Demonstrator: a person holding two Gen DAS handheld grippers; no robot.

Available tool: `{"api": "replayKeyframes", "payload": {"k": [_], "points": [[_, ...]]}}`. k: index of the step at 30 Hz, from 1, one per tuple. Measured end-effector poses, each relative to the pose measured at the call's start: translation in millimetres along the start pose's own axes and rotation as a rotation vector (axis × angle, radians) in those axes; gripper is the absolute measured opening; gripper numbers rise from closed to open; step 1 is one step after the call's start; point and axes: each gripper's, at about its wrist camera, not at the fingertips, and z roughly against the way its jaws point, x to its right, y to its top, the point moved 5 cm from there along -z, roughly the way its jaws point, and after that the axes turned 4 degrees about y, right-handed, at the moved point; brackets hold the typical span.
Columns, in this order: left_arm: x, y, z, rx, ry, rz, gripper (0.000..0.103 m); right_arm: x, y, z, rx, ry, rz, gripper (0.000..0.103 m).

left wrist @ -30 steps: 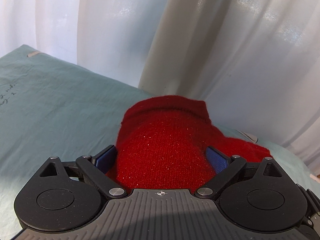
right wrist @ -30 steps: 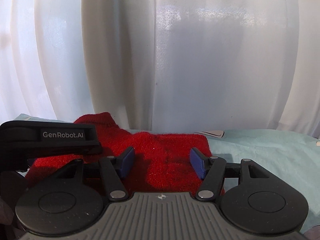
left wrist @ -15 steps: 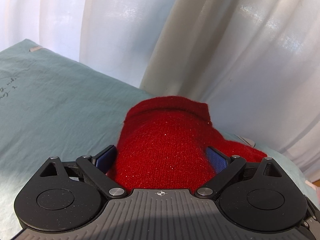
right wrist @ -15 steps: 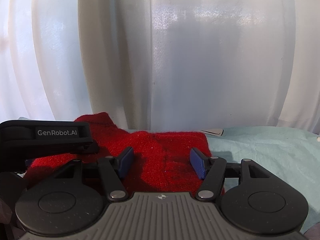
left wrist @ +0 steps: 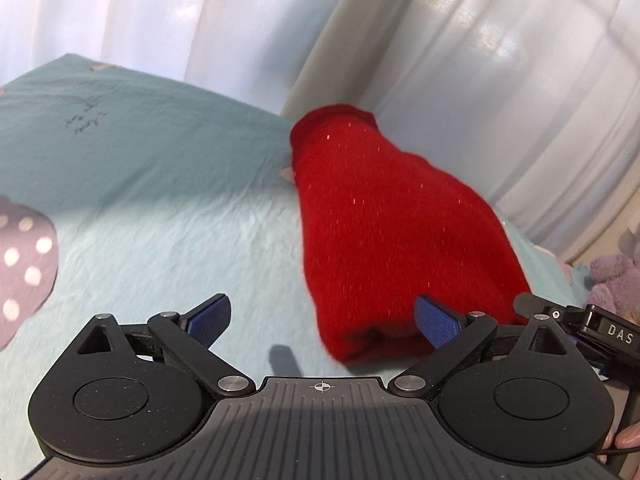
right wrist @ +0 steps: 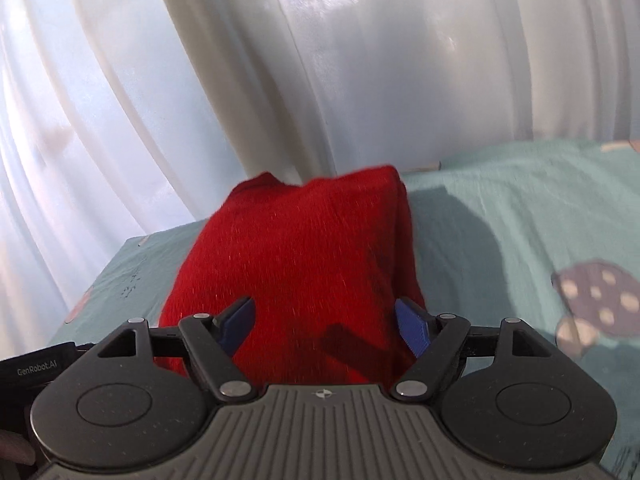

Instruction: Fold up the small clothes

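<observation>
A folded red knitted garment point(left wrist: 384, 224) lies on the teal sheet point(left wrist: 160, 184), its collar end toward the curtain. My left gripper point(left wrist: 322, 320) is open, just short of the garment's near edge. Only its right pad point(left wrist: 436, 326) overlaps the cloth; bare sheet lies between the jaws on the left. In the right wrist view the same garment point(right wrist: 304, 264) fills the middle. My right gripper point(right wrist: 326, 324) hovers at its near end with the jaws opening; the cloth lies between them, and neither blue pad presses on it.
White curtains point(right wrist: 360, 80) hang close behind the bed's far edge. A grey spotted mushroom print point(right wrist: 592, 304) marks the sheet to the right of the garment. Purple plush point(left wrist: 612, 276) sits past the sheet's right edge. The other gripper's body point(left wrist: 600, 328) shows at the right.
Both grippers have drawn back from the red garment and swung sideways, so more sheet shows. The right jaws stand wider. The garment stays folded on the sheet.
</observation>
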Motion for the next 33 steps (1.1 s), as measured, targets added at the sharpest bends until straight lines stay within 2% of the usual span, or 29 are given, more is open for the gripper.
{"api": "replayKeyframes", "payload": {"k": [2,4,6,10,13,15,16,18,19,21,25,28,30,33], "points": [[2.3,-12.3,-6.2,-0.039,-0.002,-0.033,0.101,11.5,-19.4,11.5,-0.035,0.01,-0.098,0.077],[9.1,-19.1,-17.1,-0.082,0.017,-0.069,0.101,21.5,-33.4,11.3,-0.078,0.058,-0.22,0.077],[13.6,-21.1,-23.2,-0.07,0.026,-0.08,0.101,28.2,-40.5,5.2,-0.115,0.084,-0.341,0.075],[15.9,-13.9,-37.9,-0.056,0.061,-0.05,0.101,28.2,-34.1,-5.3,-0.069,0.185,-0.483,0.07],[11.5,-12.6,-44.2,-0.072,0.107,-0.042,0.101,26.2,-25.9,-14.9,-0.041,0.202,-0.529,0.058],[6.7,-11.1,-42.2,-0.073,0.104,-0.022,0.101,23.9,-23.5,-20.6,-0.04,0.182,-0.515,0.04],[4.3,-10.5,-41.4,-0.075,0.108,-0.017,0.101,22.2,-22.7,-21.8,-0.039,0.164,-0.49,0.037],[-1.0,-9.1,-39.4,-0.07,0.13,-0.024,0.102,19.3,-19.2,-19.9,-0.019,0.146,-0.436,0.023],[-5.1,-8.2,-38.5,-0.064,0.143,-0.02,0.102,18.0,-16.3,-16.4,0.001,0.141,-0.416,0.021],[-15.3,-5.1,-37.3,-0.068,0.126,0.024,0.102,20.5,-12.8,-7.7,0.042,0.146,-0.422,0.013],[-18.0,-2.5,-35.5,-0.099,0.113,0.021,0.102,29.4,-17.2,-17.7,-0.007,0.0,-0.304,0.013],[-22.6,-3.7,-25.6,-0.121,0.103,0.028,0.101,28.6,-17.8,-14.3,-0.03,-0.019,-0.264,0.018],[-29.5,-2.5,-14.8,-0.127,0.116,0.039,0.101,26.5,-12.5,-2.3,-0.029,-0.04,-0.218,0.025],[-39.1,7.4,7.8,-0.094,0.117,0.068,0.101,27.5,-3.4,22.7,-0.02,-0.082,-0.169,0.028]]}}
